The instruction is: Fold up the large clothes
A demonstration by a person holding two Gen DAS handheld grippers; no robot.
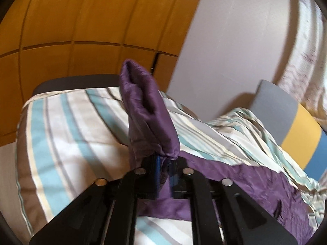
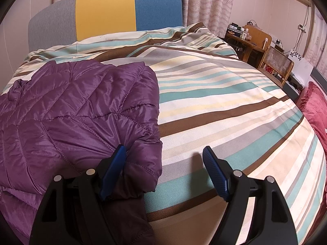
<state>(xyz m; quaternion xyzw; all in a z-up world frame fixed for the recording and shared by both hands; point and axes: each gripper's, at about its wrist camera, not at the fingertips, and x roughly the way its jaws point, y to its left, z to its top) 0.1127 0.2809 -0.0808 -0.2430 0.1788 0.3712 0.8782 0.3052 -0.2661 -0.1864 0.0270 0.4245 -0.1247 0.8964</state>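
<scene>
A quilted purple jacket point(image 2: 71, 106) lies spread on the left half of the striped bedspread point(image 2: 224, 94). In the left wrist view, my left gripper point(image 1: 164, 159) is shut on a fold of the jacket, and a purple sleeve-like part point(image 1: 145, 106) stands up from the pinch. More purple cloth trails away to the right over the bed. My right gripper point(image 2: 164, 149) stands open over the jacket's near right corner. Its left blue finger point(image 2: 114, 169) lies on the purple cloth and its right finger point(image 2: 216, 173) hangs over bare bedspread.
A grey, yellow and blue headboard point(image 2: 106, 10) closes the far end of the bed. A wooden wardrobe point(image 1: 81, 30) and a white wall fill the left wrist view. At the right are a wooden desk point(image 2: 249, 40), a cane chair point(image 2: 278, 65) and a red cushion point(image 2: 314, 110).
</scene>
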